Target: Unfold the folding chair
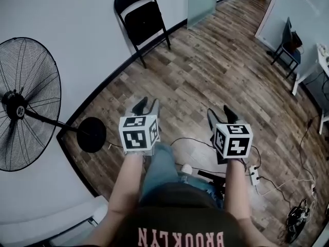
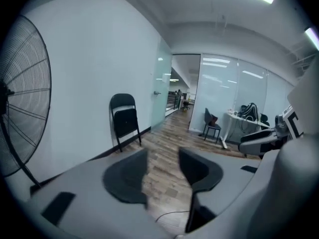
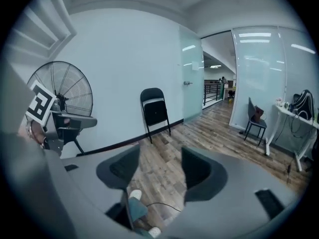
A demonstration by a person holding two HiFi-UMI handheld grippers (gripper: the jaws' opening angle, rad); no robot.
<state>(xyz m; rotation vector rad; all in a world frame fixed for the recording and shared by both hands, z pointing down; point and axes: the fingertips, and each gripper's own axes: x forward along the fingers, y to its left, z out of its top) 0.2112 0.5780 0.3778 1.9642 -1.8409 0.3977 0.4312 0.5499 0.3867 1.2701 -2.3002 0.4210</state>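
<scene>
– Head view, entry one: where is the folding chair?
– Far side of the room, standing against the wall, right of the big pedestal fan. Seat is flat up against the backrest, so it is folded. Both gripper views show it the same way, small and distant beyond the jaws.
– Left gripper?
– Jaws a little apart. Through the gap in its own view there is only wood floor. Nothing held.
– Right gripper?
– Jaws apart too, somewhat wider than the left. Between them there is only floor, a cable and the person's shoe below. Also empty.
– Contact with the chair?
– None. Both grippers are held out in front of the person, side by side, well apart from the chair, with open floor between.
– Progress, then?
– My reading is that nothing is done yet. What remains is the whole job: close the distance, take hold of the frame or backrest with one gripper, catch the seat edge with the other, swing the seat down and stand the chair on its legs.
– Other notes?
– A second chair, already open, stands far right by a desk; it is not the target.
</scene>
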